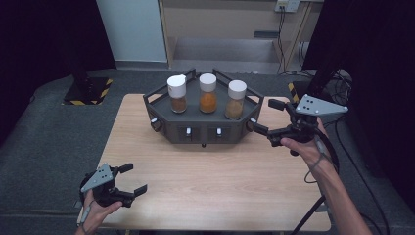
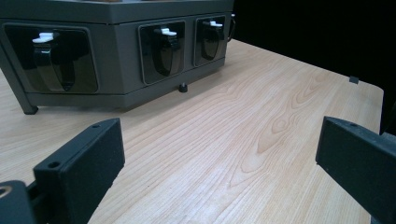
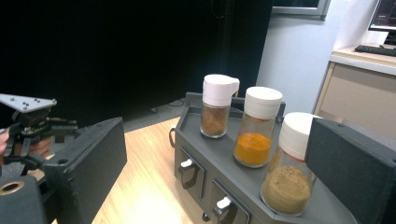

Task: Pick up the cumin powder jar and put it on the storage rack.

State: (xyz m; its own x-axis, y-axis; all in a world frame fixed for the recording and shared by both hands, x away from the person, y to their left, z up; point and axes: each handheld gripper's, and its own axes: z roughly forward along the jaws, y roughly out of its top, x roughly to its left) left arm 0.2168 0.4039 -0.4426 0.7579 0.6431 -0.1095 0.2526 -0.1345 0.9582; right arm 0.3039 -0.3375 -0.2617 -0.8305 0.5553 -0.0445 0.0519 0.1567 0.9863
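1. our left gripper (image 1: 131,179) rests spread and empty at the near table edge.
2. our right gripper (image 1: 268,117), spread and empty, nears the white-capped glass spice jar of tan powder (image 1: 236,100) on the dark grey hexagonal rack (image 1: 203,128); a careless approach could topple it into the orange-powder jar (image 1: 208,93).

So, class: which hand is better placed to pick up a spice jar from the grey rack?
Probably the right. The right gripper, open, hovers beside the rack near the rightmost jar; the left gripper sits at the near table edge.

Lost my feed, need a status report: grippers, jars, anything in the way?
Right gripper open beside rack, holding nothing. Left gripper open, low over table. Three jars upright; nearest jar untouched. Nothing in between.
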